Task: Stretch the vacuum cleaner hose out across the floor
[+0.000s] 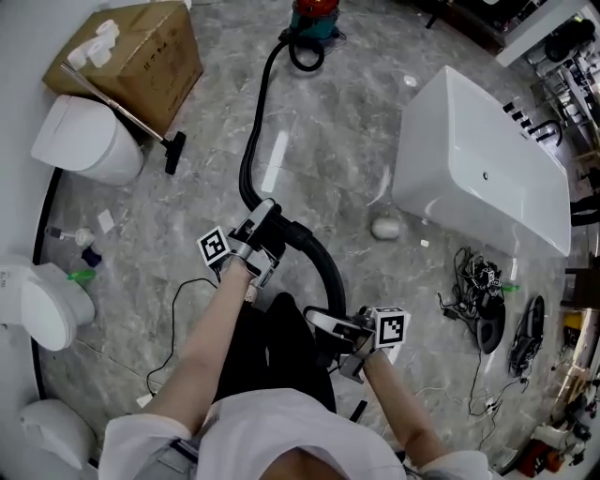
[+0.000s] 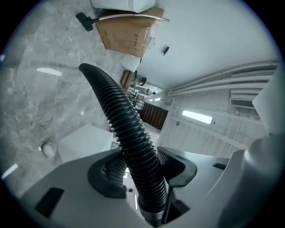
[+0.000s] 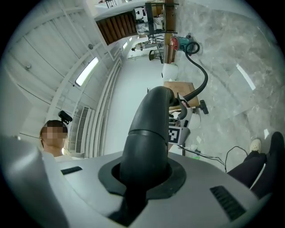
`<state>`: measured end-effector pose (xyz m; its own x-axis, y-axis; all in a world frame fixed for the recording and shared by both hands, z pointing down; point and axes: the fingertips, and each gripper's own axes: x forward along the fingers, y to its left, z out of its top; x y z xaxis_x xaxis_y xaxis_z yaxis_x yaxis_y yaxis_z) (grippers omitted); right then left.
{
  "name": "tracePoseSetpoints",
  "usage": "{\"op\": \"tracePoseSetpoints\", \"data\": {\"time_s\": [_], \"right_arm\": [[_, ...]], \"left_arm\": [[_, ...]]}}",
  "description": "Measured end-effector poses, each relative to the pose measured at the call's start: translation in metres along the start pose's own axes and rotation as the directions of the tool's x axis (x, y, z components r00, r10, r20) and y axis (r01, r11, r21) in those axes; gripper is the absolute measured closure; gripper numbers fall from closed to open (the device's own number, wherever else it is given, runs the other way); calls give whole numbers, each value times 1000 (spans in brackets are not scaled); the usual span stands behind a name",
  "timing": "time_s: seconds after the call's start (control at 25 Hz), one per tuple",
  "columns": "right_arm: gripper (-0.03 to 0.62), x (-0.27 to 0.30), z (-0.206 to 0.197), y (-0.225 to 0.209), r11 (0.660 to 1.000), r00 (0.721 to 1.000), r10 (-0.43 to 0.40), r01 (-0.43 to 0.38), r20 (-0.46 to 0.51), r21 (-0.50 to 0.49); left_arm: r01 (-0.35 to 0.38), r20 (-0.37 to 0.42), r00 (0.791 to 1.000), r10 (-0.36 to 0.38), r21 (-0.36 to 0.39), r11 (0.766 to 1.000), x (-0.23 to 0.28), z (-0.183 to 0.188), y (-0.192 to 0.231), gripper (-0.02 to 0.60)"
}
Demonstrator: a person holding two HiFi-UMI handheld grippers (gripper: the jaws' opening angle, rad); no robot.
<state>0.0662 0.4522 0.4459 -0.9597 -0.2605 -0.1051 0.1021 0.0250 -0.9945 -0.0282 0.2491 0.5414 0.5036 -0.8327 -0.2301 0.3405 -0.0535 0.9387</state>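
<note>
Grey marble floor (image 1: 356, 122) fills the head view. White bathtub (image 1: 487, 159) at right, set at a slant. Cardboard box (image 1: 131, 56) in the upper left corner, a white toilet (image 1: 89, 141) just below it and a second toilet (image 1: 47, 309) at the left edge. Red and teal vacuum cleaner (image 1: 314, 14) at top centre. The black hose (image 1: 253, 141) leaves the vacuum cleaner, loops once beside it, runs down the middle of the frame along the floor, then lifts into both grippers at lower centre and arcs between them. Left gripper (image 1: 267, 225) is closed on the ribbed part of the hose (image 2: 120, 111); in the left gripper view the jaws (image 2: 142, 164) sit against either side of the ribs. Right gripper (image 1: 323, 323), lower and further right, is clamped on the smooth rigid end of the hose (image 3: 149, 129); in the right gripper view the jaws (image 3: 144, 171) are tight around it. Metal wand with a black floor nozzle (image 1: 173, 150) leans on the box. Tangle of cables (image 1: 487, 291) on the floor at right, below the bathtub.
</note>
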Motion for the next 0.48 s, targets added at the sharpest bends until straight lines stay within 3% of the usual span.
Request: {"op": "tracePoseSetpoints", "data": {"time_s": [0.12,0.24,0.36,0.48], "right_arm": [[546,11,-1,-24,994,995,-101,101,-7,-49],[532,10,-2,-48,970,975,-220,216,-26,-109],[399,8,0,-62,949,955,-295,291,-12,-122],[353,5,-2,-82,898,910,-414,411,13,-160]], "left_arm": [[-62,-19,998,62,25,998,-5,17,-7,374],[-69,-20,997,70,59,996,-7,33,-19,388],[-90,-48,994,97,131,987,-6,48,-33,393],[-123,-91,985,144,207,970,-8,58,-41,393]]}}
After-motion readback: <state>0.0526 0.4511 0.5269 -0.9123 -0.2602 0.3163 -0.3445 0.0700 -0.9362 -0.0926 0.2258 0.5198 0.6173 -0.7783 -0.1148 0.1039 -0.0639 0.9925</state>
